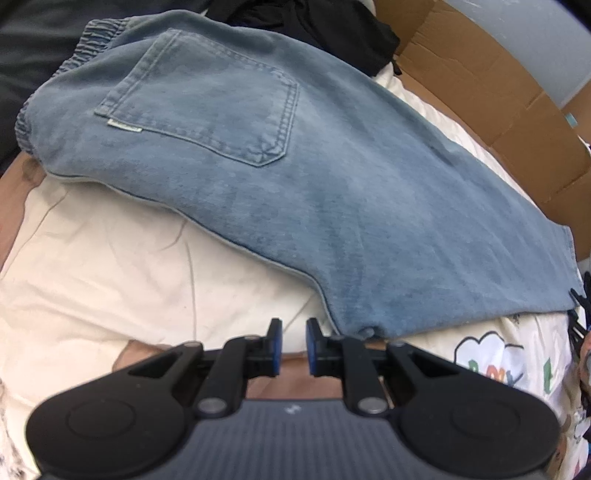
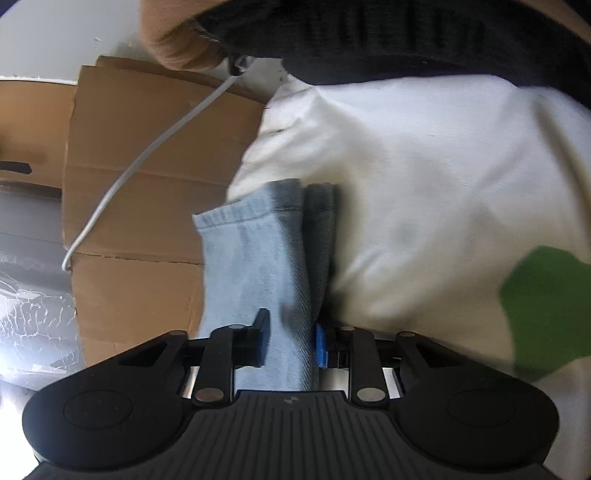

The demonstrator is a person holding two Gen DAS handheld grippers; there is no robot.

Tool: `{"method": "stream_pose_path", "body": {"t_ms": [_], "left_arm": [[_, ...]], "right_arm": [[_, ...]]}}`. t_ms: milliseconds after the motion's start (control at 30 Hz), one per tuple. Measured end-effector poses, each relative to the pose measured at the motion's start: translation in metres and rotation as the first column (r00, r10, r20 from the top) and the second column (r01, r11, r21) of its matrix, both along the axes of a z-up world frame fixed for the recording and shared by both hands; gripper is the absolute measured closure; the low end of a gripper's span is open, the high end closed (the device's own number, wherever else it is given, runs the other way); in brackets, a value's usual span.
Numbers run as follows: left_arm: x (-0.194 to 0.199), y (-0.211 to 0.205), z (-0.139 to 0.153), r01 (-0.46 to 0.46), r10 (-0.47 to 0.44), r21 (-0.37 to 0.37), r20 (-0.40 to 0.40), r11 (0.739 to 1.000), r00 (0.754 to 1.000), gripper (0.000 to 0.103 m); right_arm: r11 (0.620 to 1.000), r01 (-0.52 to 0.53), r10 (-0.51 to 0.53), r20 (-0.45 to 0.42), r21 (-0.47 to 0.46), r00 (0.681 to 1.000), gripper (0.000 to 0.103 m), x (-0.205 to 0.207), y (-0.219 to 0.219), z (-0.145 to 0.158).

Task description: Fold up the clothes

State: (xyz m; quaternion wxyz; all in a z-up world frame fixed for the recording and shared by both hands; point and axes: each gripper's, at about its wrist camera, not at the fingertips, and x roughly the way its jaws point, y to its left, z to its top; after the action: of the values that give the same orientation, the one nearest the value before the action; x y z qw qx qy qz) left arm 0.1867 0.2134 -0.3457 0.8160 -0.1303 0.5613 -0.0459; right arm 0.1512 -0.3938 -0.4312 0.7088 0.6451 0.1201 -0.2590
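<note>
Light blue jeans [image 1: 258, 166] lie flat on cream bedding [image 1: 110, 258], back pocket up, elastic waistband at the upper left and the leg running to the lower right. My left gripper [image 1: 293, 343] hovers just off the jeans' near edge, above bare bedding. Its blue pads stand slightly open with nothing between them. In the right wrist view, a folded strip of the jeans' leg end [image 2: 258, 258], hem showing, runs between the fingers of my right gripper [image 2: 291, 343]. That gripper is shut on the denim, both pads pressing against it.
A brown cardboard box [image 1: 480, 92] stands along the bed's far side, and it also fills the left of the right wrist view [image 2: 147, 166]. Dark clothing [image 1: 314, 26] lies beyond the waistband. A white cable [image 2: 147, 155] hangs in front of the box. The bedding [image 2: 424, 184] carries a green print [image 2: 546, 306].
</note>
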Motion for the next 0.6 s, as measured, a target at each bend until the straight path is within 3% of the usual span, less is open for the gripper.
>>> {"method": "stream_pose_path", "body": {"t_ms": [100,233,400,433,533,567,600], "left_arm": [[-0.002,-0.001,-0.001,-0.013,0.013,-0.007,0.000,1.000,1.000,0.090],[-0.002,0.003,-0.009,-0.068,0.067,-0.071,-0.019,0.995,0.998,0.084],[0.001,0.015,-0.020,-0.203,0.195,-0.201,-0.058,0.958,0.979,0.080],[0.002,0.016,-0.022,-0.226,0.217,-0.220,-0.064,0.949,0.974,0.075],[0.004,0.018,-0.028,-0.273,0.261,-0.271,-0.081,0.923,0.962,0.065],[0.005,0.017,-0.032,-0.283,0.268,-0.280,-0.090,0.917,0.959,0.065],[0.006,0.016,-0.035,-0.292,0.276,-0.290,-0.097,0.911,0.956,0.065]], "right_arm": [[0.999,-0.032,0.033,0.053,-0.021,0.998,0.084,0.003,-0.001,0.010],[0.998,-0.055,0.055,-0.011,-0.016,0.998,0.076,0.014,-0.008,0.003],[0.999,-0.031,0.031,-0.029,0.007,0.999,0.072,0.027,-0.016,-0.006],[1.000,-0.022,0.022,-0.029,0.014,0.999,0.072,0.029,-0.017,-0.007],[1.000,-0.007,0.008,-0.026,0.027,1.000,0.073,0.033,-0.016,-0.010],[1.000,-0.016,0.016,-0.025,0.026,1.000,0.076,0.032,-0.014,-0.009],[0.999,-0.029,0.030,-0.027,0.024,0.999,0.087,0.033,-0.013,-0.007]]}}
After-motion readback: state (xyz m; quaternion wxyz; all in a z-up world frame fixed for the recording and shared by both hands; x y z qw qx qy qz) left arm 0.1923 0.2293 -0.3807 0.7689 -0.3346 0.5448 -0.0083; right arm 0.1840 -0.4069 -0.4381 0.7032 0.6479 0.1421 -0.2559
